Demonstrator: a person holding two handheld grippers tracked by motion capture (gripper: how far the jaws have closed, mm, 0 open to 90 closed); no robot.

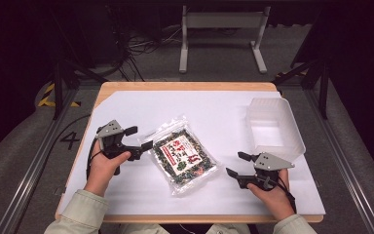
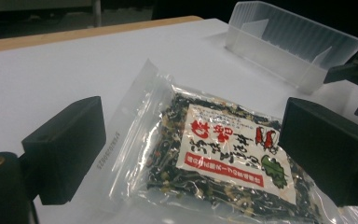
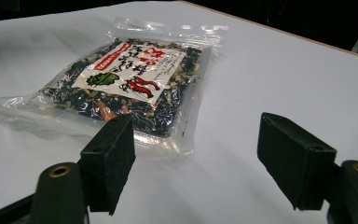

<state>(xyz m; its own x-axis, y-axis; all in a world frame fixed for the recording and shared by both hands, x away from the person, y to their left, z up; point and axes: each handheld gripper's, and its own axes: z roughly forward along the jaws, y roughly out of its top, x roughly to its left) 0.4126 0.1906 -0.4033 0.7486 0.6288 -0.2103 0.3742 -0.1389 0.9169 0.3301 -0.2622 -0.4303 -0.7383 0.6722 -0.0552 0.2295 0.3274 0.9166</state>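
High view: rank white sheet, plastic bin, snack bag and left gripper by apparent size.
1. white sheet
2. plastic bin and snack bag: too close in apparent size to rank
3. left gripper, open, clearly smallest

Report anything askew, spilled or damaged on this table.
Nothing spilled or damaged. The sealed packet lies flat but turned at a slant to the table's edges, between both open grippers; the clear plastic bin sits upright.
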